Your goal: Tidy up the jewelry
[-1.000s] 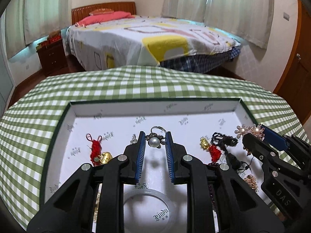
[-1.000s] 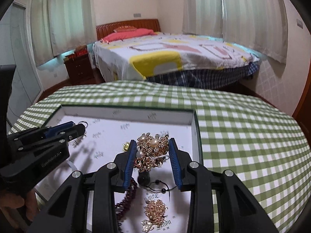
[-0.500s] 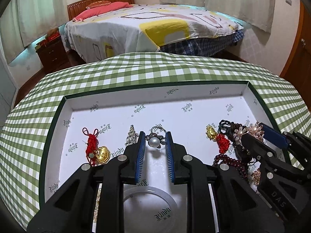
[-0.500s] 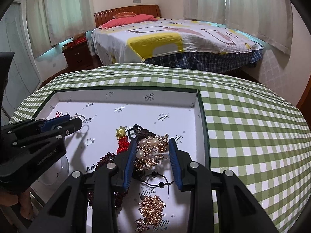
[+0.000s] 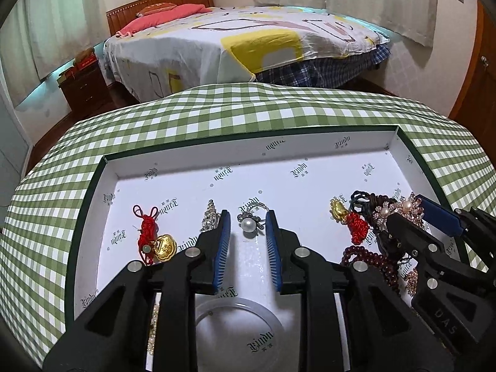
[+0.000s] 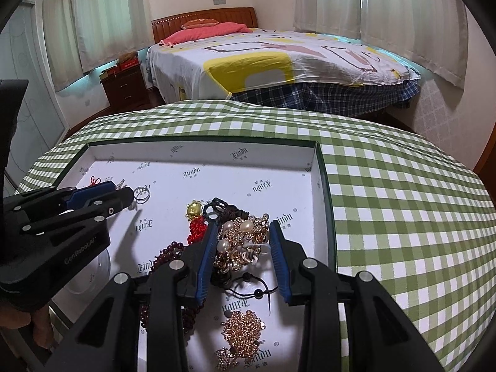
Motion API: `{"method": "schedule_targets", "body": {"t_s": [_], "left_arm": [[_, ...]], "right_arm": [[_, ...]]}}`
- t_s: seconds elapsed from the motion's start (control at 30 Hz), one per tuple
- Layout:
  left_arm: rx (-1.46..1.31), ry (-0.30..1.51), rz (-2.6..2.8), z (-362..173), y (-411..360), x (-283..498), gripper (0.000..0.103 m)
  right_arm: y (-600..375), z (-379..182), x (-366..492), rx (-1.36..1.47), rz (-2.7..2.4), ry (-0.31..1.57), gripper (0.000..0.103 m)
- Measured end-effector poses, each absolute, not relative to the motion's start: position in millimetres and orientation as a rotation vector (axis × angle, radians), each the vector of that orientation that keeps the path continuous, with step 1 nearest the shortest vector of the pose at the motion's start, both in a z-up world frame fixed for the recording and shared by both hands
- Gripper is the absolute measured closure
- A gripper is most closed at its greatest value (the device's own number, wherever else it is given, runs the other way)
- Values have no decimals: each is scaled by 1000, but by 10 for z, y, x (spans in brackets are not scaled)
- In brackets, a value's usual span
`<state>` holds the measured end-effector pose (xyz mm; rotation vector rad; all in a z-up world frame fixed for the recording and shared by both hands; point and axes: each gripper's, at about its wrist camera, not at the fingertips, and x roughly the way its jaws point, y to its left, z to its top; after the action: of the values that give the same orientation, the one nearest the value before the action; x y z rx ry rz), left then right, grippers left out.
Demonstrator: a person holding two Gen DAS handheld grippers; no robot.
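Inside one tray (image 5: pixel 310 152), two red-knot charms (image 5: pixel 148 232), one pearl ring (image 5: pixel 249 223)

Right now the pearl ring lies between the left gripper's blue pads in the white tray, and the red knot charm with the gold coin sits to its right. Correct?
Not quite. In the left wrist view, the red knot charm with the gold coin sits left of the pearl ring, not right. The ring does lie on the white tray between the opening left gripper pads, untouched.

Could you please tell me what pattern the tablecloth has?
Green-and-white check tablecloth, clearest in the right wrist view.
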<state>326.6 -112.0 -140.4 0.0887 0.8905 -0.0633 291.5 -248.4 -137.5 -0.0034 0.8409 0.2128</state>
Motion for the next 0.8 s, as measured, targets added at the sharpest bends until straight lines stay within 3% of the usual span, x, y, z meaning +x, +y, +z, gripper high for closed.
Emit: {"method": "schedule_targets", "body": {"t_s": [0.1, 0.23, 0.5, 0.8], "left_arm": [[83, 879, -63, -1381, -1115, 3254, 62], [72, 861, -66, -1347, -1098, 3239, 52], [64, 838, -30, -1304, -1025, 3171, 26], [76, 772, 25, -1141, -859, 2858, 15]], "right_arm": [[-2482, -1384, 2907, 0, 212, 840, 59], [-2478, -1353, 2876, -3, 215, 827, 56], [-2474, -1244, 2792, -4, 204, 788, 41], [-2477, -1126, 2574, 9, 175, 752, 31]]}}
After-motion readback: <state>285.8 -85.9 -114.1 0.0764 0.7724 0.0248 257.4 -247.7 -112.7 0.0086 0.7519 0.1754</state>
